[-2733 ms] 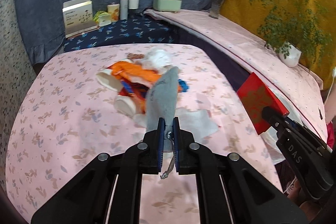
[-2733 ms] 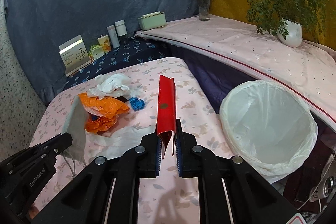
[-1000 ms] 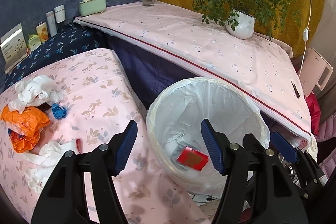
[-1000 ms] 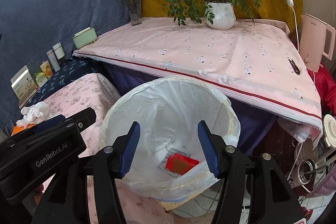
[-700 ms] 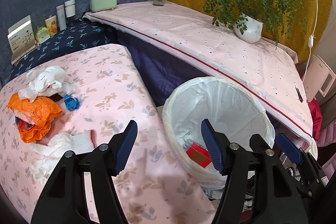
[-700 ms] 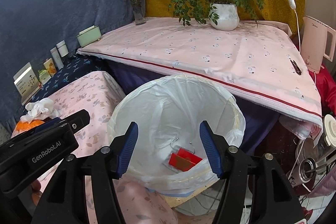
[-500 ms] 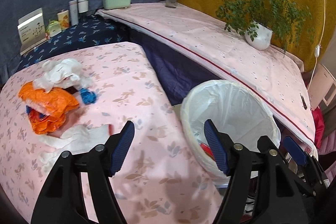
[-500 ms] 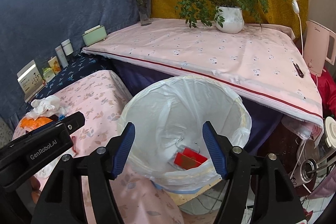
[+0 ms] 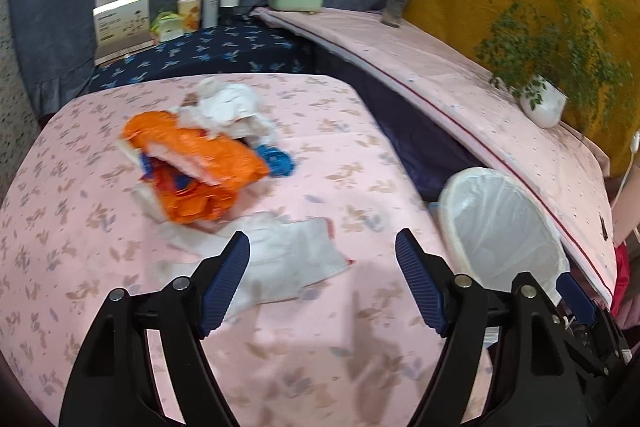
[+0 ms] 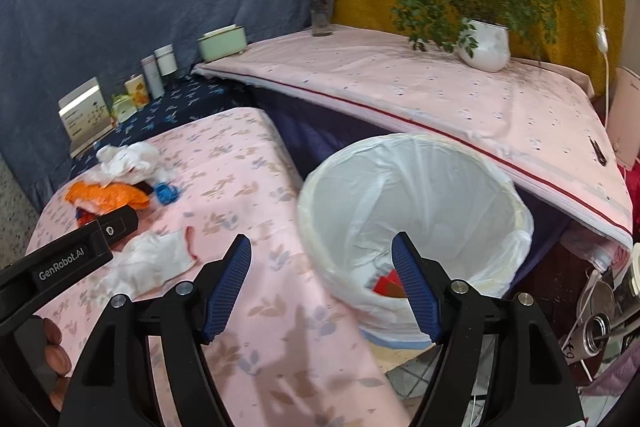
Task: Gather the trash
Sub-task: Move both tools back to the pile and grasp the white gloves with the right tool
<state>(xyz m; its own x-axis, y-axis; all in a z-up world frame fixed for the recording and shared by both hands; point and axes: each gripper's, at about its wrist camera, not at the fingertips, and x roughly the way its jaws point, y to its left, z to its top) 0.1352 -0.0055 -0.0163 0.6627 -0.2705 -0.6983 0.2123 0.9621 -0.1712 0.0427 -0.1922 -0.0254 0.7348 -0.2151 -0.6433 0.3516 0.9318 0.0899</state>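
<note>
Left tongs (image 9: 322,283): jaws spread wide, just opened further, nothing between the pads, poised over the near part of the pink flowered tabletop (image 9: 312,359). Right tongs (image 10: 322,285): jaws likewise spread wide, just opened further, empty, poised over the tabletop edge and the near rim of the bin (image 10: 416,147). Left tongs also visible at the lower left of the right wrist view, with fingers of the holding hand (image 10: 54,351) wrapped around the grip.

Directly beyond the left tongs: a flat white cloth with a red edge (image 9: 288,259), lying spread on the tabletop. Further back: a crumpled orange wrapper (image 9: 200,167), with a small blue scrap (image 9: 276,161) just beside it on the right. Behind both, touching the orange wrapper: a wad of white tissue (image 9: 230,107).

Right of the tabletop, below its level: the bin, lined with a white bag, holding a red packet (image 10: 388,283) at the bottom, partly hidden by the right finger of the right tongs.

Far side: a dark blue flowered shelf (image 9: 208,53) carrying a box (image 9: 122,21), small cans and bottles (image 9: 210,3). A second pink tabletop (image 10: 420,87) running behind the bin, carrying a green tissue box (image 10: 222,43), a vase of flowers (image 10: 320,3) and a potted plant (image 10: 482,43).
</note>
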